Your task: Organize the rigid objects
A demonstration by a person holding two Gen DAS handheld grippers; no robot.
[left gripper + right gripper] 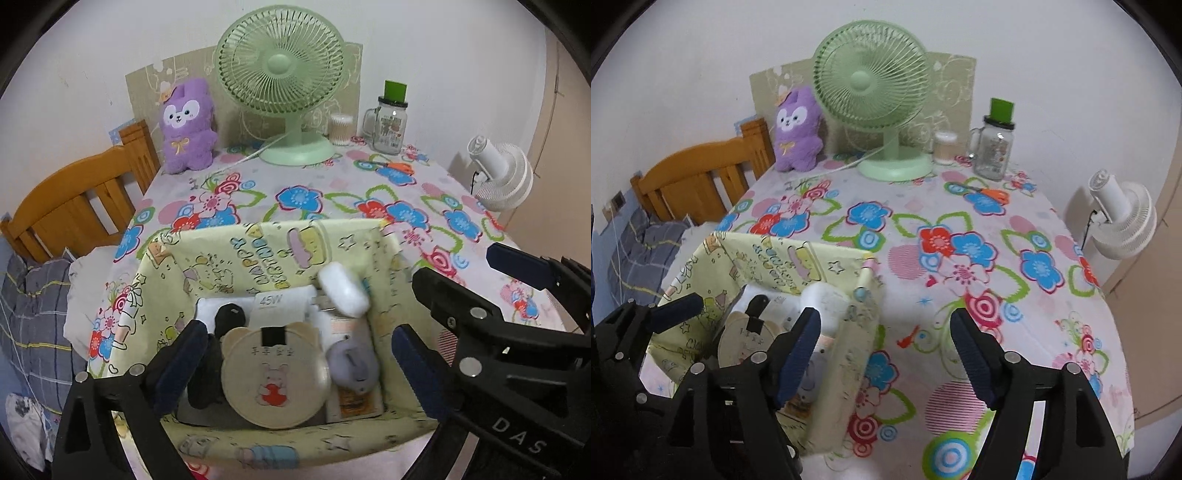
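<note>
Left wrist: left hand-held gripper (295,362) wide open, empty, above yellow printed fabric bin (391,266) holding round beige bear-eared case (275,380) and white oval case (343,290).

Right wrist: right hand-held gripper (886,354) open, empty, over floral-clothed surface (960,258). Drop step looks finished; next needs another loose object located.

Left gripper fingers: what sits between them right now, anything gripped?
In the left wrist view, the round beige bear-eared case lies between the open left gripper fingers inside the yellow fabric bin; neither pad touches it.
</note>
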